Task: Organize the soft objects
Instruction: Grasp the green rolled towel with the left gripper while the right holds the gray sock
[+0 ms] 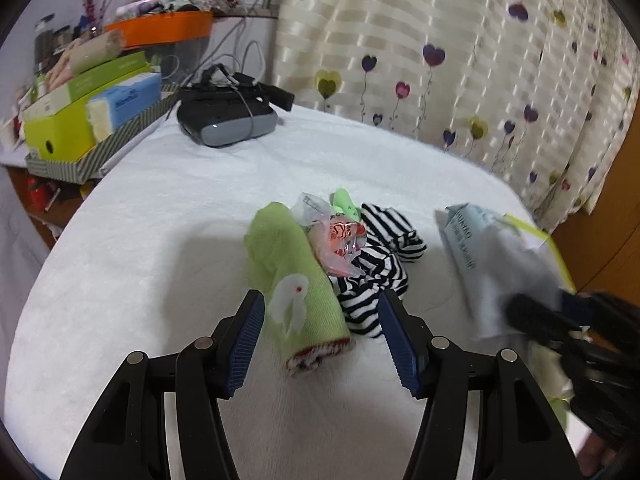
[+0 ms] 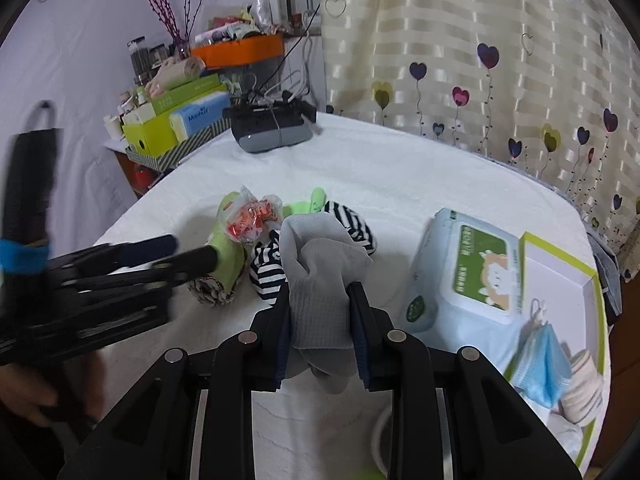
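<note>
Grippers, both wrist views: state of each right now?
Left tool: open, holding nothing; the green rolled towel lies between its fingers, untouched.
Right tool: closed on a grey sock.

Home bedroom: heart-print curtain, bed under a white cover, side shelf crowded with boxes and an orange tray.
</note>
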